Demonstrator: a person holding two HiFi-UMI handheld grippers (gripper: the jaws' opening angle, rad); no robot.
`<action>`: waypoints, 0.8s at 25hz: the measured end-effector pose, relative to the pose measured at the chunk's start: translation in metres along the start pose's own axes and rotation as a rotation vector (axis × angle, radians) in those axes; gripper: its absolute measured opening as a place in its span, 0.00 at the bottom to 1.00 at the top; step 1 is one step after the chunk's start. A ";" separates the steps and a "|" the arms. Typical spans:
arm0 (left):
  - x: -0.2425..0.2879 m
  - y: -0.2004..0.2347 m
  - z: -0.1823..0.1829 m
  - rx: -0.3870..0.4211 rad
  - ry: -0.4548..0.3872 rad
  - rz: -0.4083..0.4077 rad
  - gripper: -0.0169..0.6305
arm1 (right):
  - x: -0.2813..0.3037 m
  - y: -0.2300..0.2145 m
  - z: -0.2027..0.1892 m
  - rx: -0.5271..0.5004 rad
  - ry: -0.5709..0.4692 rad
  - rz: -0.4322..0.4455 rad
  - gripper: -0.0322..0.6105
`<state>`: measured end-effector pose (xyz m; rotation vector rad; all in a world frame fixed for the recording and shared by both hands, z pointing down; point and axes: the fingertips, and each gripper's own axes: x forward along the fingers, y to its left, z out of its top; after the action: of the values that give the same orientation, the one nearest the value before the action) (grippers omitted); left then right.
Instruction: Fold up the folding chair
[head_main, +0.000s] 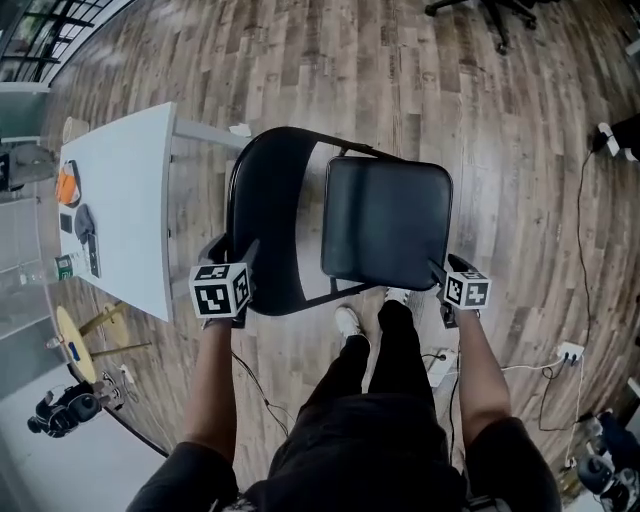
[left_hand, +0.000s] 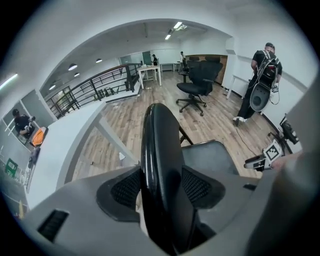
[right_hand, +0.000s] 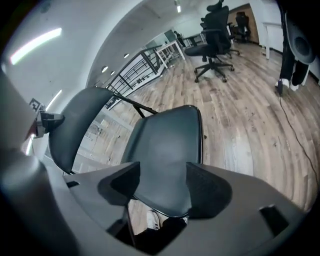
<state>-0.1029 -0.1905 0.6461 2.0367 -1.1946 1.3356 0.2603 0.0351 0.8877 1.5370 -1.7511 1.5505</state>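
While the person stands over it, the folding chair (head_main: 385, 225) sits close in front of their legs on the wood floor (head_main: 400, 70), not folded. The seat (head_main: 388, 215) lies open, broad face up towards the head view. The backrest (head_main: 265, 215) rises beside it with a strip of floor showing between the two.

Orientation, head view: the chair runs left to right across the person's front. Backrest at left, seat at right, so the chair faces the person's right. The backrest's width runs from near to far.

Left gripper (head_main: 236, 256): at the near end of the backrest rim. Its own view shows the black rim standing upright between the jaws, both pads (left_hand: 127, 187) pressed on it. Jaws narrow, clamped on the backrest.

Right gripper (head_main: 444, 278): at the seat's near right corner. Its view shows the jaws wide apart, the seat's rounded edge lying in the gap. Cannot tell whether the pads touch it.

Surroundings: a white surface (head_main: 130, 190) stands just left of the chair and carries an orange object (head_main: 66, 185) and some dark items (head_main: 85, 235). White shoes (head_main: 348, 320) show below the seat edge. An office chair (left_hand: 196, 82) and a standing person (left_hand: 260, 75) are well behind.
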 end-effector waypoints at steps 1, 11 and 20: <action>0.004 0.000 -0.001 0.005 0.011 -0.007 0.42 | 0.009 -0.008 -0.005 0.010 0.022 0.012 0.48; 0.035 -0.012 -0.008 -0.025 0.034 -0.087 0.42 | 0.066 -0.077 -0.043 0.087 0.133 0.106 0.51; 0.044 -0.021 -0.005 -0.022 0.075 -0.107 0.42 | 0.115 -0.092 -0.063 0.179 0.192 0.275 0.53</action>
<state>-0.0807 -0.1940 0.6895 1.9877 -1.0482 1.3295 0.2741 0.0512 1.0464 1.2105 -1.8129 1.9634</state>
